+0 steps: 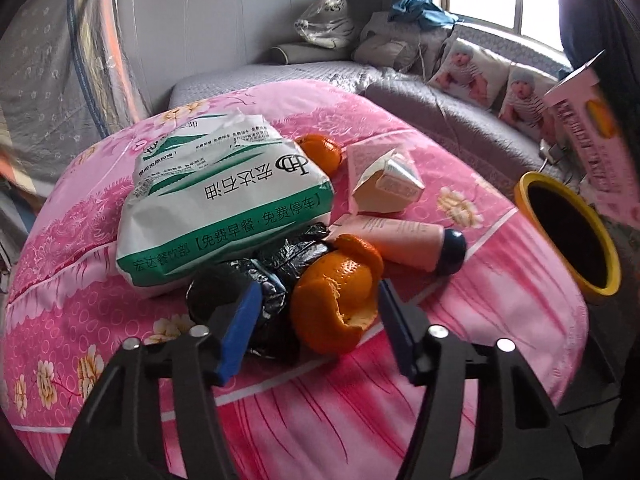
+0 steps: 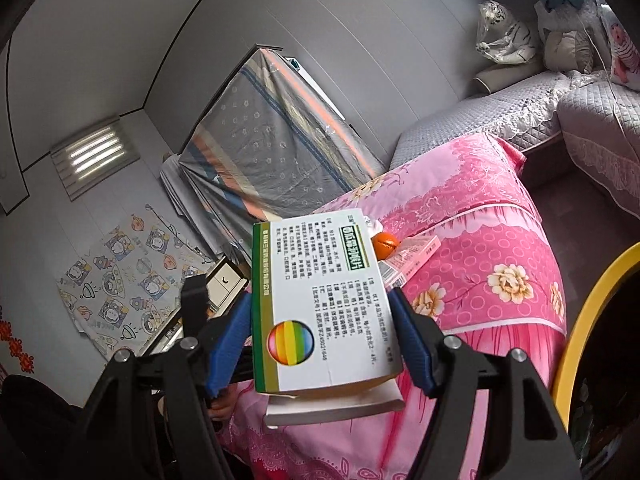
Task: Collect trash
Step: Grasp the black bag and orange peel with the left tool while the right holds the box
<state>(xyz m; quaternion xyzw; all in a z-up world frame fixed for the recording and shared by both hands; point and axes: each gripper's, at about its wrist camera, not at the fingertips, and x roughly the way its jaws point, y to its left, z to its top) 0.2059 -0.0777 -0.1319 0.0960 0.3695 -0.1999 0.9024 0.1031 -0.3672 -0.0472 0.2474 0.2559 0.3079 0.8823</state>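
Note:
Trash lies on a pink floral cloth: a white-green paper bag, a crumpled black plastic bag, an orange peel, a second peel, a pink tube, a torn pink carton. My left gripper is open, its blue fingers either side of the black bag and near peel. My right gripper is shut on a white medicine box held in the air. The box also shows at the right edge of the left wrist view, above a yellow-rimmed bin.
The bin's yellow rim stands at the table's right side. A grey quilted sofa with baby-print cushions runs behind. A covered mattress leans on the left wall.

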